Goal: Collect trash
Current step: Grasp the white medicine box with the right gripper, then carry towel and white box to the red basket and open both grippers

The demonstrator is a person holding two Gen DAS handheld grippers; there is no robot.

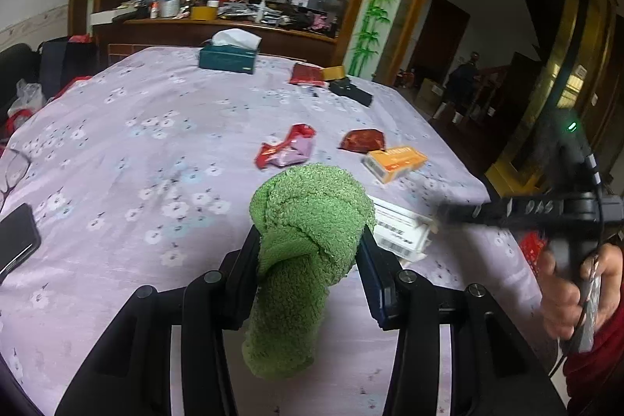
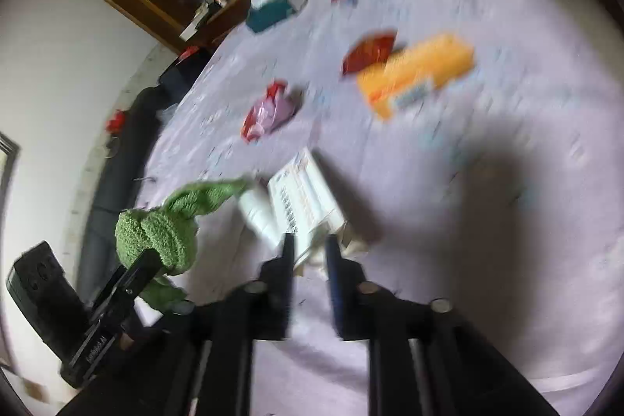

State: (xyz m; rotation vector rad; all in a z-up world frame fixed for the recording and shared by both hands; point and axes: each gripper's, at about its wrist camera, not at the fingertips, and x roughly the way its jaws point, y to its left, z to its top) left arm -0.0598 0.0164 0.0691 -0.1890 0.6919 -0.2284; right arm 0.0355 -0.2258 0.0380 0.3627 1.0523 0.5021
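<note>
**Camera placement: two wrist fisheyes over one table**

Left wrist view: set low and close above the near table [image 1: 117,151] edge, facing level toward the far cabinet [image 1: 218,26]. Right wrist view: rolled sideways, blurred, angled down onto the tabletop from the right. Shared by both: green towel [image 1: 308,221], white box [image 2: 304,197], orange box [image 1: 394,160], red wrapper [image 2: 269,112], tissue box [image 1: 228,59].
</note>
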